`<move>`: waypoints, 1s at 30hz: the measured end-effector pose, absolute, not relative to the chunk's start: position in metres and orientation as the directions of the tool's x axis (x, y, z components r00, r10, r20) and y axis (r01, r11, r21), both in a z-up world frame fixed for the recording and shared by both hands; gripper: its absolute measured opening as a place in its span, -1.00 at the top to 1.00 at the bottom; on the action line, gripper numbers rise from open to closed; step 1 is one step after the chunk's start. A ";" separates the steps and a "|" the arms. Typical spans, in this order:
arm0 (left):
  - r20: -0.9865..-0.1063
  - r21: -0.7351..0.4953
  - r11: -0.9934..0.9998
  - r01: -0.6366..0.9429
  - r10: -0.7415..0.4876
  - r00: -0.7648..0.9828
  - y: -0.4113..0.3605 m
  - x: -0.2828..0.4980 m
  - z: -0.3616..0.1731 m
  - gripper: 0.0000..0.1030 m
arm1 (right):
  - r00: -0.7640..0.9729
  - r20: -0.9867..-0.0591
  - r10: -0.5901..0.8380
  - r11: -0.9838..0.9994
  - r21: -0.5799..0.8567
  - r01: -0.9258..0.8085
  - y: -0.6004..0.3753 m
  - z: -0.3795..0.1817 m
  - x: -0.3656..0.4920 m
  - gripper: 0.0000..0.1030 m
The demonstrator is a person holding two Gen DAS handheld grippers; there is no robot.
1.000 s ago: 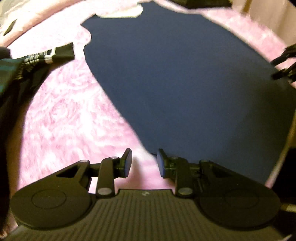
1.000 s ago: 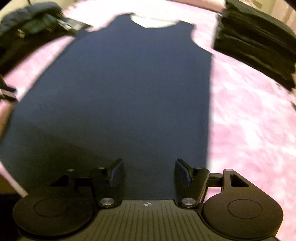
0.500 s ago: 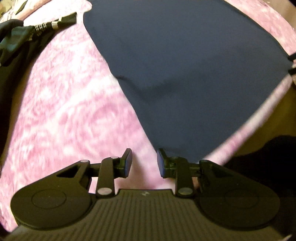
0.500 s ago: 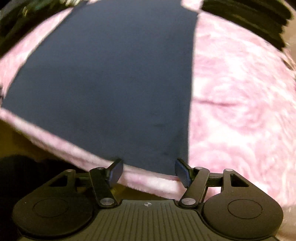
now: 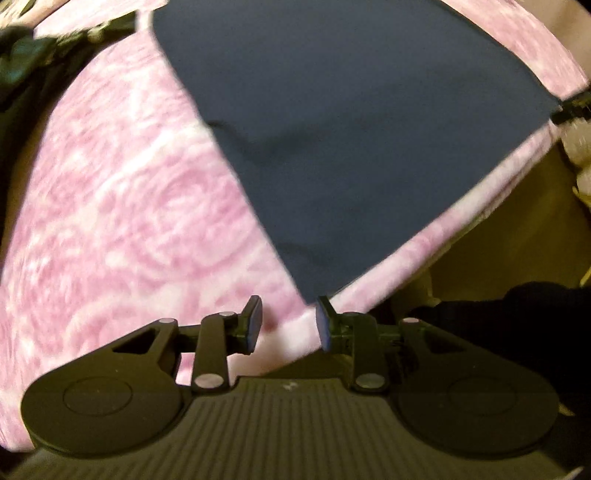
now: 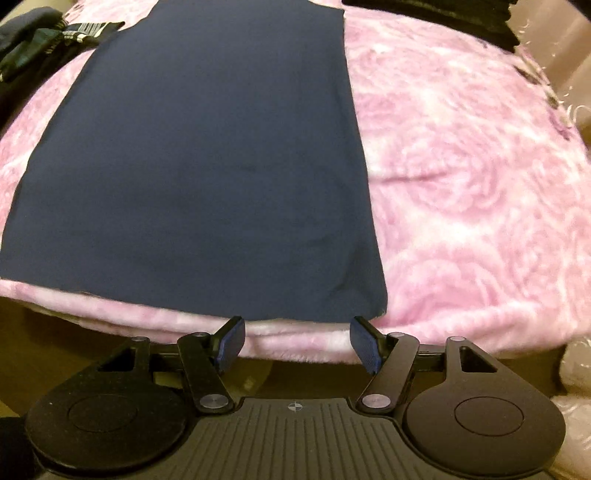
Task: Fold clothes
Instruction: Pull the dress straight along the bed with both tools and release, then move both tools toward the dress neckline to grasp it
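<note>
Pink plush blanket (image 6: 480, 166) with a swirled rose pattern covers the bed, soft pile, rounded at the near edge. On it the navy sleeveless top (image 6: 207, 166) lies spread flat, unfolded, hem along the near edge of the bed, neck end far out of view. Thin smooth knit, matte, a few shallow ripples near the left hem corner (image 5: 306, 254).

Left claw (image 5: 286, 325) is spread, empty, poised just off the left hem corner. Right claw (image 6: 295, 341) is spread wider, empty, just short of the right hem corner (image 6: 373, 310).

My read: a hem-corner pickup fits this pose. To do it well, bite each corner through both layers, not the blanket pile, lift both together and keep the hem taut so the fold line runs straight.

Dark folded stack (image 6: 443, 14) far right, loose dark clothes with a striped band (image 6: 48, 40) far left.
</note>
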State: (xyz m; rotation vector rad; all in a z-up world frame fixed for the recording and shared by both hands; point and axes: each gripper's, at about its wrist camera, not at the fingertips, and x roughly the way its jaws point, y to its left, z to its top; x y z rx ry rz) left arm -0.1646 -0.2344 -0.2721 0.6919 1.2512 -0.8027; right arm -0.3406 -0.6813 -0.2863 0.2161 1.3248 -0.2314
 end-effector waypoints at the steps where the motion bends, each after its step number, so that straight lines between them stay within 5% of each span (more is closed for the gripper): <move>1: -0.983 0.018 0.575 0.818 -0.140 0.120 -0.231 -0.163 -0.269 0.40 | 0.225 -0.973 -0.047 0.955 0.022 0.295 -0.679 -0.281 -0.340 -0.30; 4: -0.985 0.006 0.644 0.765 -0.127 0.115 -0.225 -0.159 -0.253 0.24 | 0.230 -0.971 -0.058 0.940 0.025 0.340 -0.673 -0.260 -0.334 -0.78; 9: -0.982 -0.012 0.745 0.667 -0.133 0.131 -0.234 -0.145 -0.217 -0.09 | 0.255 -0.967 -0.031 0.910 0.079 0.408 -0.674 -0.222 -0.310 -0.79; 14: -0.971 -0.048 0.815 0.578 -0.173 0.163 -0.255 -0.135 -0.176 -0.86 | 0.277 -0.961 -0.024 0.915 0.091 0.394 -0.666 -0.200 -0.291 -0.80; 30: -0.961 -0.060 0.786 0.615 -0.213 0.179 -0.295 -0.136 -0.155 -0.97 | 0.275 -0.961 0.015 0.933 0.113 0.342 -0.636 -0.190 -0.265 -0.80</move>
